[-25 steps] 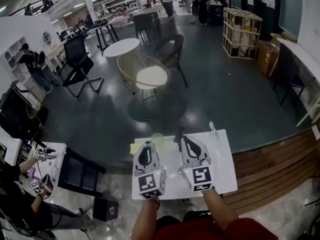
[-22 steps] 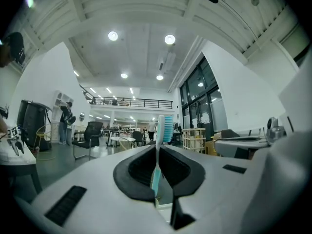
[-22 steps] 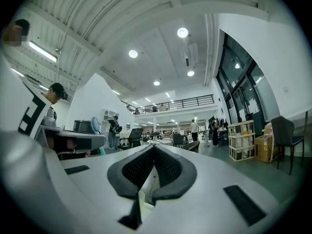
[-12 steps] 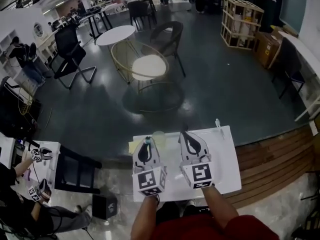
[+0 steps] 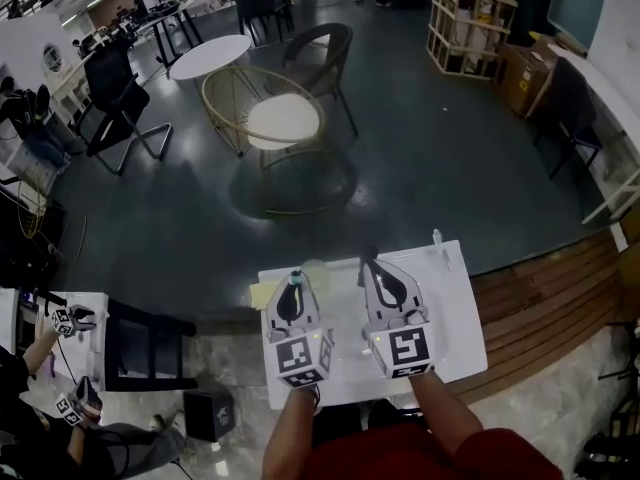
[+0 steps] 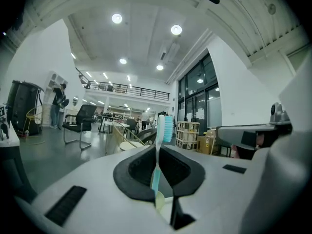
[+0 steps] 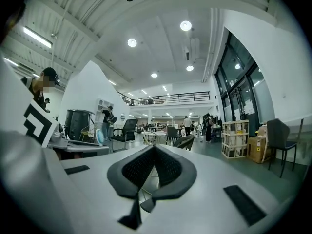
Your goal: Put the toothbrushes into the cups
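The toothbrush (image 6: 160,130) stands upright between the pads of the left gripper (image 6: 157,149), which are closed on its handle, and its blue bristle head rises above the jaws. This gripper is over the white table (image 5: 455,318), its tip just beside a pale cup (image 5: 316,271). The right gripper (image 7: 154,149) is next to it with jaws together and nothing between them, and a second toothbrush (image 5: 441,249) lies near the table's far right corner.
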Tool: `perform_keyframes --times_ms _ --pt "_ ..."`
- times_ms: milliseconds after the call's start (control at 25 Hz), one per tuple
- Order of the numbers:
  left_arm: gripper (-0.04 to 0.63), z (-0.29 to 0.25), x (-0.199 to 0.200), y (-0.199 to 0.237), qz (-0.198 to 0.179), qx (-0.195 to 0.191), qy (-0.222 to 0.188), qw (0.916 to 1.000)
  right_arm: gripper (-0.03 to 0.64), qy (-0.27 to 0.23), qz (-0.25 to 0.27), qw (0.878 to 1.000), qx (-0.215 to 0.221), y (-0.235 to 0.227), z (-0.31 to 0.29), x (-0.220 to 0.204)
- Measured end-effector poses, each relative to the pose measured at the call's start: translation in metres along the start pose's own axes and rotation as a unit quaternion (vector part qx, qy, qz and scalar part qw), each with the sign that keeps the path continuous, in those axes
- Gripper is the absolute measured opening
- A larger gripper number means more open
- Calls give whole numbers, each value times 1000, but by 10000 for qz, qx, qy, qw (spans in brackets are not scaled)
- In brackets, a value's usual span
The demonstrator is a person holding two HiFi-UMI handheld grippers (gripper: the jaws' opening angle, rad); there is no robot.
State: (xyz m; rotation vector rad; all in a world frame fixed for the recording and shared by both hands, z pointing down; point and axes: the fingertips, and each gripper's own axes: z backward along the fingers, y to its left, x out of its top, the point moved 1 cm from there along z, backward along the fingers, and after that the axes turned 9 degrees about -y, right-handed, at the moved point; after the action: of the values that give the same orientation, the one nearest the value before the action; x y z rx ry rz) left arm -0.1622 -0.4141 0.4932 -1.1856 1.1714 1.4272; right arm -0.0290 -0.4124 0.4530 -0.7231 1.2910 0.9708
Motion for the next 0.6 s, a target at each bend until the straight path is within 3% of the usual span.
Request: perform_keyframes --times_ms 600 --pt "44 -20 -86 20 276 113 524 9982 29 268 78 9991 -319 -6 -8 -30"
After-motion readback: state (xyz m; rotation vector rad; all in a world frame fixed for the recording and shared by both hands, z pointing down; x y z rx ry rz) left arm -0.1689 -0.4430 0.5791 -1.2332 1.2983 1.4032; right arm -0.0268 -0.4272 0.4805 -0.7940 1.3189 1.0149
